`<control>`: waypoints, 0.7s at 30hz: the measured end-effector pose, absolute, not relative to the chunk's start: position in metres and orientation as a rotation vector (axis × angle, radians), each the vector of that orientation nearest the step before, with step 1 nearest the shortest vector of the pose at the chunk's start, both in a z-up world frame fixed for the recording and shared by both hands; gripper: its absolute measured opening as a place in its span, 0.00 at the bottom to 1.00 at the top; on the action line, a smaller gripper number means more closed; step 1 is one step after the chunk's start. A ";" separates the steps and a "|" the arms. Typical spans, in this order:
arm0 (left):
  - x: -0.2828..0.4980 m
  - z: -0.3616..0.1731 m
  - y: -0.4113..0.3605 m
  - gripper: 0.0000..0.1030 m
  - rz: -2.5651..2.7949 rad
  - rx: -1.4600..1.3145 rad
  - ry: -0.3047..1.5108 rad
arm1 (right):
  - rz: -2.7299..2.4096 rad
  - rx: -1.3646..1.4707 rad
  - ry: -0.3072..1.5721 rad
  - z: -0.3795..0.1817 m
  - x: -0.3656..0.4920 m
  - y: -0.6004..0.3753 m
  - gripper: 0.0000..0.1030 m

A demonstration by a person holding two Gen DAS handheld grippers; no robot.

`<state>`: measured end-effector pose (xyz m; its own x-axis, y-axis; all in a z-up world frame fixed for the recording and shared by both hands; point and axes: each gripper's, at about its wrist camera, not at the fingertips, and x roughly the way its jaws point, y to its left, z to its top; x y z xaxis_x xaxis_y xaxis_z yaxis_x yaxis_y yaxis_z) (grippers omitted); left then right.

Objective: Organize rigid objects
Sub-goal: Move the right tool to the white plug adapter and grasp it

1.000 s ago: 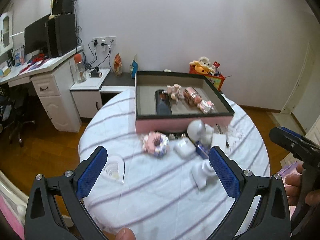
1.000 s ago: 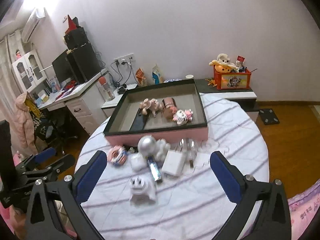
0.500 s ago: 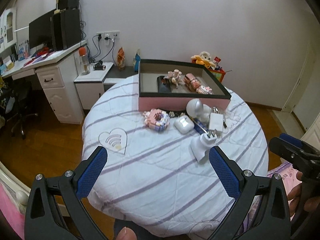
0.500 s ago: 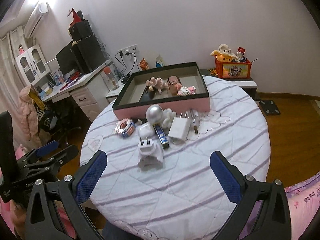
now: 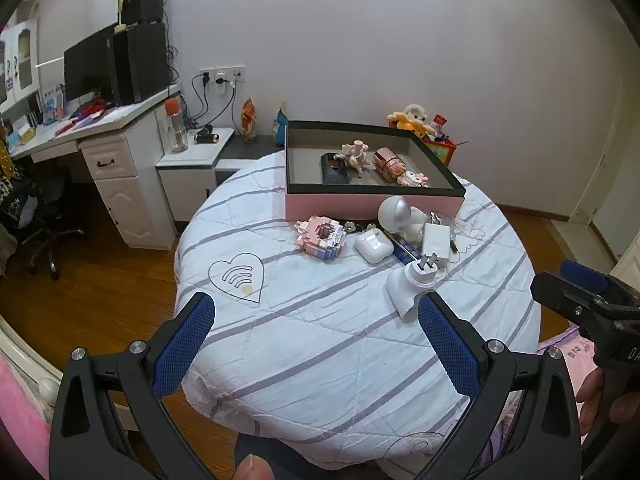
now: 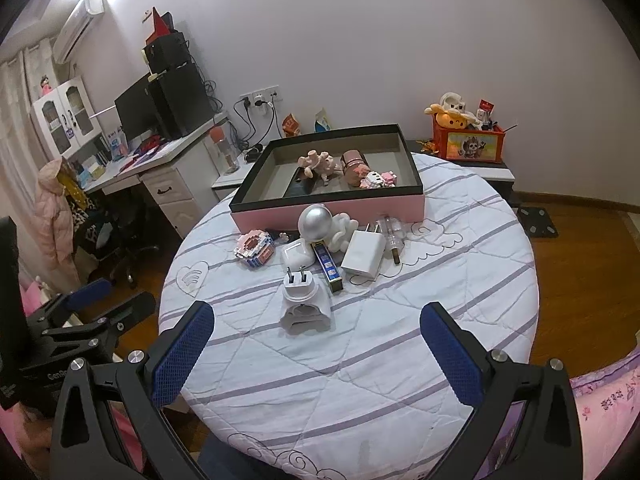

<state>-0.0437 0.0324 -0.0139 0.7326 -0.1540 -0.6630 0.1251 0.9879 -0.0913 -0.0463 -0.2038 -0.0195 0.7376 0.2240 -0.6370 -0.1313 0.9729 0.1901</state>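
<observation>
Clutter of white chargers (image 6: 363,255), earbud case (image 6: 297,255), pink box (image 6: 328,202) behind

White wall (image 6: 380,40), wood floor (image 6: 588,264), white desk (image 5: 116,152), monitor (image 5: 86,68).

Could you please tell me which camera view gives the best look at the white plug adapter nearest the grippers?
The right wrist view: the white plug adapter sits central, prongs and hollow base both plain. In the left wrist view the adapter lies off to the right, seen from its side, its lower edge partly behind the left gripper's blue finger pad.
</observation>
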 end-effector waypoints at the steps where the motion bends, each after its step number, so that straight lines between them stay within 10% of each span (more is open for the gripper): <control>1: -0.044 -0.013 0.033 1.00 -0.152 -0.041 0.731 | 0.195 0.133 0.715 -0.019 -0.046 -0.203 1.00; 21: -0.002 -0.048 0.058 1.00 -0.080 -0.048 0.794 | 0.147 0.053 0.882 -0.084 0.006 -0.164 1.00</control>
<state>-0.0016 0.0579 -0.0483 0.6979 -0.0901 -0.7106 0.0536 0.9958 -0.0736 0.0065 -0.1638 -0.0840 0.6264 0.1500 -0.7649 -0.1067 0.9886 0.1065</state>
